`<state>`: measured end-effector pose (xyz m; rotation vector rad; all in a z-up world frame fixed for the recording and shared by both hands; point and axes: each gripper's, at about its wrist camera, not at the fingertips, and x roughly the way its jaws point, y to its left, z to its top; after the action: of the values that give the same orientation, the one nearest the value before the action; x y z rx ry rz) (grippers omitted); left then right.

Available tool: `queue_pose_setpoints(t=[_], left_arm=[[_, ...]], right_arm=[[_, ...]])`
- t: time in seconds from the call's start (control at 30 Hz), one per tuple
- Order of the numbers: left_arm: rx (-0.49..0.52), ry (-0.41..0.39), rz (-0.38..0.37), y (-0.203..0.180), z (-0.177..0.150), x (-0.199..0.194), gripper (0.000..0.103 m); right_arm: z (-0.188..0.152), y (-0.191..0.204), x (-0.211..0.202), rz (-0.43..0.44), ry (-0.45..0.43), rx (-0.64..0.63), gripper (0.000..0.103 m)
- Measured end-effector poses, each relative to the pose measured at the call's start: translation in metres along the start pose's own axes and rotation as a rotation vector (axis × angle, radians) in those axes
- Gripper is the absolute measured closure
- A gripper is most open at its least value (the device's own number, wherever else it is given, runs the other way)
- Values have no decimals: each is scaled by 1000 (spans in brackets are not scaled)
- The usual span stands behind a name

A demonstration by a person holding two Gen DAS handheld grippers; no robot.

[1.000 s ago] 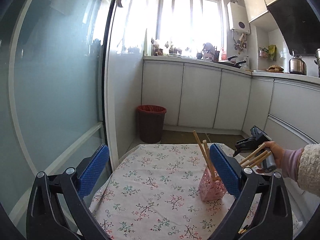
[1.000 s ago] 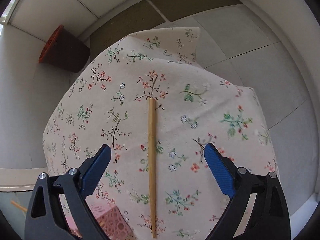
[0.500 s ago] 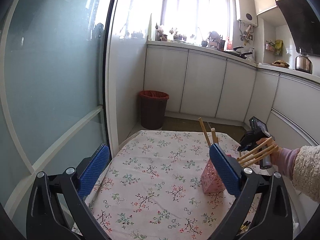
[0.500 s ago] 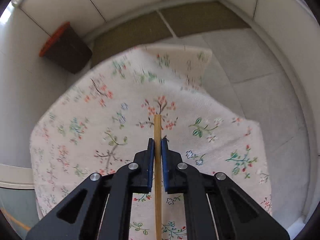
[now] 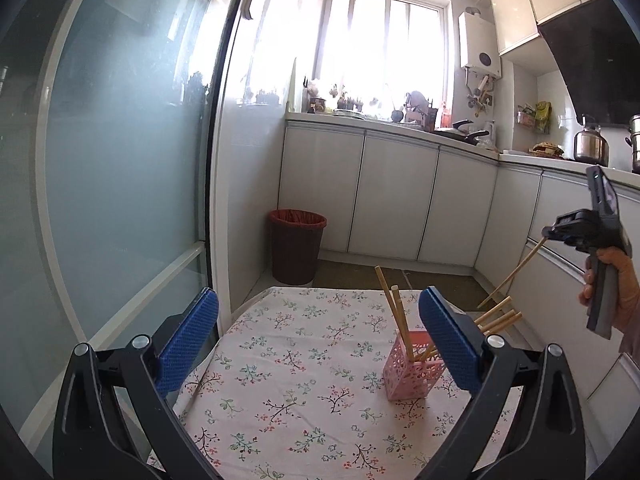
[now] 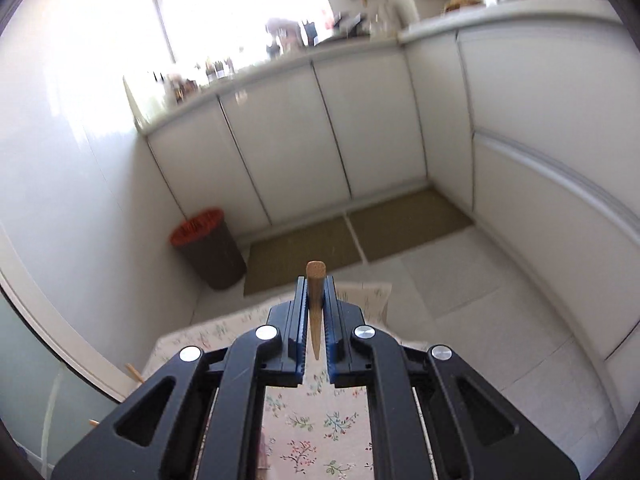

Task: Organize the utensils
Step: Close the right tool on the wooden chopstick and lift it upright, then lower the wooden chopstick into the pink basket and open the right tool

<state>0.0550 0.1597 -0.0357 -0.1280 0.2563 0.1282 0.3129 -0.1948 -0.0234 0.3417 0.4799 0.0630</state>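
Right gripper [image 6: 316, 312] is clamped on one chopstick [image 6: 315, 300], centre frame, near its thick end; left gripper [image 5: 320, 336] is spread wide, empty. Chopstick likely light, stiff, smooth — grip mid-shaft; holder [image 5: 414, 364] sits lower right.

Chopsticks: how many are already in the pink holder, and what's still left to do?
Done: about five chopsticks stand in the pink holder; the count is uncertain, as a finger hides part. In hand: the right gripper is shut on one chopstick, lifted off the table. Left: dropping it in, and perhaps one more stick by the open left gripper.
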Motion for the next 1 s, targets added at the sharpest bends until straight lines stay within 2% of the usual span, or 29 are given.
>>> queue_pose_setpoints(t=[0.1, 0.2, 0.37, 0.53, 1.0], left_arm=[[-13, -5, -1, 3, 3, -7, 7], [-4, -11, 4, 3, 4, -12, 7], [10, -27, 9, 3, 5, -19, 7], [1, -20, 15, 6, 5, -18, 7], [-50, 37, 5, 17, 4, -3, 7]], right_arm=[[19, 21, -50, 28, -97, -10, 96], [34, 44, -89, 89, -147, -16, 96], [34, 88, -114, 166, -188, -54, 96], [8, 111, -113, 174, -164, -89, 96], [-54, 134, -29, 140, -121, -142, 96]])
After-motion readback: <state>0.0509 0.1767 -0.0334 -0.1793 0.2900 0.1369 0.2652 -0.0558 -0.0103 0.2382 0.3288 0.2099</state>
